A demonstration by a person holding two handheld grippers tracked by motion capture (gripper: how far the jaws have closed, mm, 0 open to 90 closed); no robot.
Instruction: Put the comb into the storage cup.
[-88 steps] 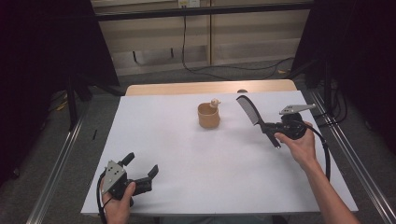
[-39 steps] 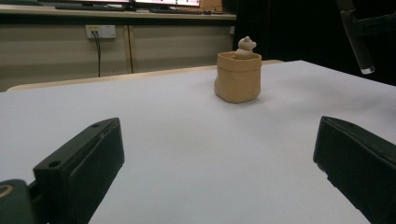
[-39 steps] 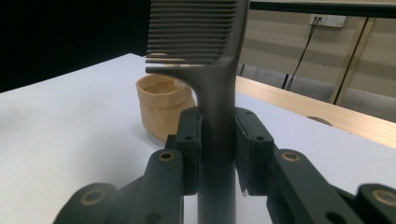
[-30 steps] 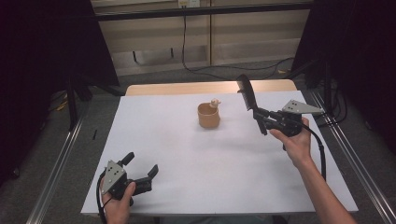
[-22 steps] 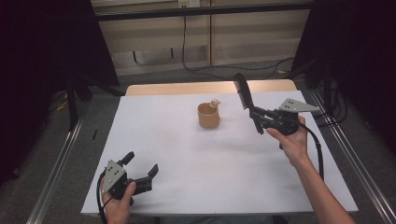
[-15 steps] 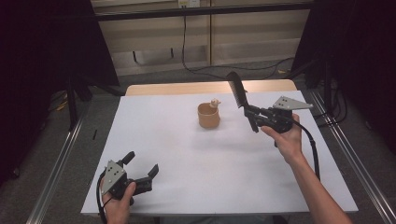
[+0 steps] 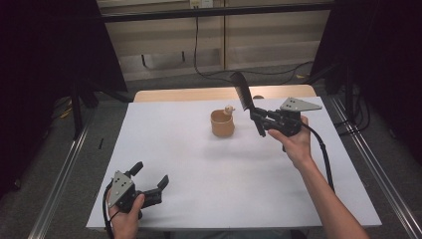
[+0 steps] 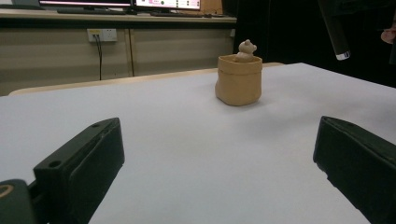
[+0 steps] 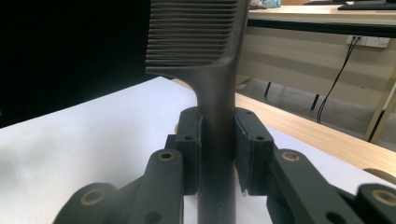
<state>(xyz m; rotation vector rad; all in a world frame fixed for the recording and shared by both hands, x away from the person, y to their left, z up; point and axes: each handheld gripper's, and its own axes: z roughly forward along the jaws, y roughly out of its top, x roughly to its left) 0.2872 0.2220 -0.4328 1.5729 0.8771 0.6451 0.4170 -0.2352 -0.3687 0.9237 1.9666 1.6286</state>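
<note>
A black comb (image 7: 244,93) stands upright in my right gripper (image 7: 257,119), which is shut on its handle; the right gripper view shows both pads pressed on the comb (image 9: 215,84) below the teeth. The comb hangs in the air just right of a tan cup (image 7: 222,123) with a small bear figure (image 7: 229,109) on its rim, at the table's far middle. My left gripper (image 7: 149,179) rests open near the front left edge, its jaws wide apart with nothing between them. From the left gripper view the cup (image 8: 238,79) stands ahead and the comb's handle tip (image 8: 336,32) hangs at the upper right.
The white table top (image 7: 199,169) lies on a wooden table whose edge (image 7: 199,93) shows at the back. Metal rails run along both sides. A cable (image 7: 323,154) trails from the right gripper along the forearm.
My right hand has carried the comb leftward, from the table's right side to just beside the cup. The left gripper has stayed where it was.
</note>
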